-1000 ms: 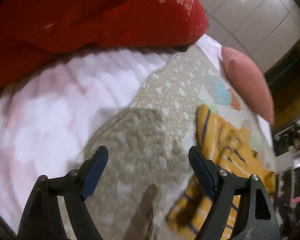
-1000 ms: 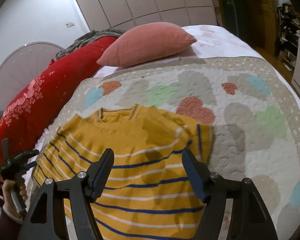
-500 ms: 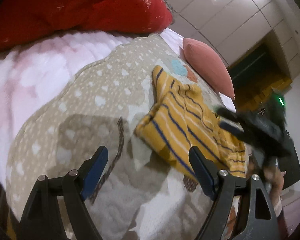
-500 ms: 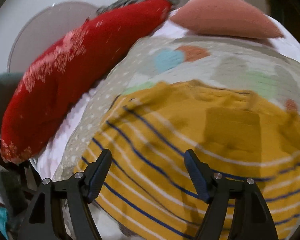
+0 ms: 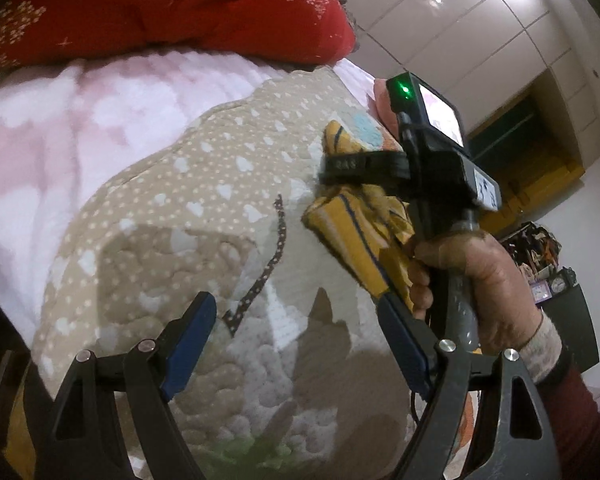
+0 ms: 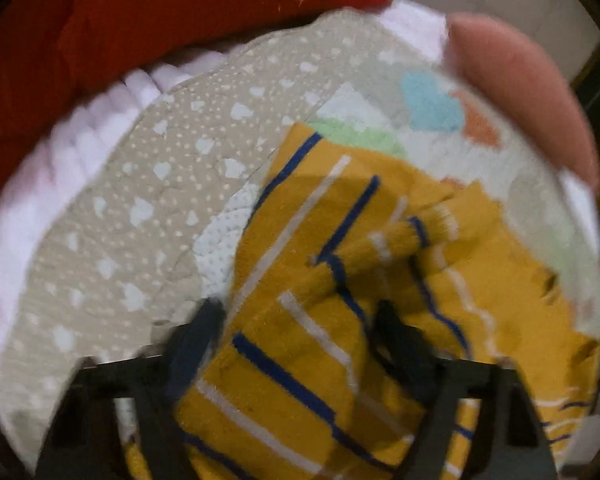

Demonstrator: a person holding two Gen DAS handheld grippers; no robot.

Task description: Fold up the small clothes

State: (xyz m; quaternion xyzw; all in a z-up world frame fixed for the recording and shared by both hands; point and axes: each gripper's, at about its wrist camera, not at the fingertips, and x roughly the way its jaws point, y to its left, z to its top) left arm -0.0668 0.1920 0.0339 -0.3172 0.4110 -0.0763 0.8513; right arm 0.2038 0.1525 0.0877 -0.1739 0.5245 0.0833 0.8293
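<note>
A yellow sweater [image 6: 312,360] with blue and white stripes lies rumpled on the patterned quilt [image 6: 140,216]. My right gripper [image 6: 300,328] points steeply down onto its near left part; its jaws are closing, with a bunched fold of the sweater filling the gap between them. In the left wrist view the same sweater [image 5: 356,220] rises in a crumpled ridge under the right tool, which a hand [image 5: 480,272] grips. My left gripper [image 5: 296,336] hangs open over bare quilt [image 5: 180,200], left of the sweater, with nothing between its fingers.
A long red bolster [image 5: 160,8] lies along the far edge of the bed, with a pink fleece sheet [image 5: 40,152] beside the quilt. A pink cushion [image 6: 520,100] sits at the head of the quilt. White wardrobe doors [image 5: 480,40] stand behind.
The right gripper has swung down over the sweater's left side and narrowed around a fold of it. The left gripper has slid across the quilt, and the right tool now fills its right side.
</note>
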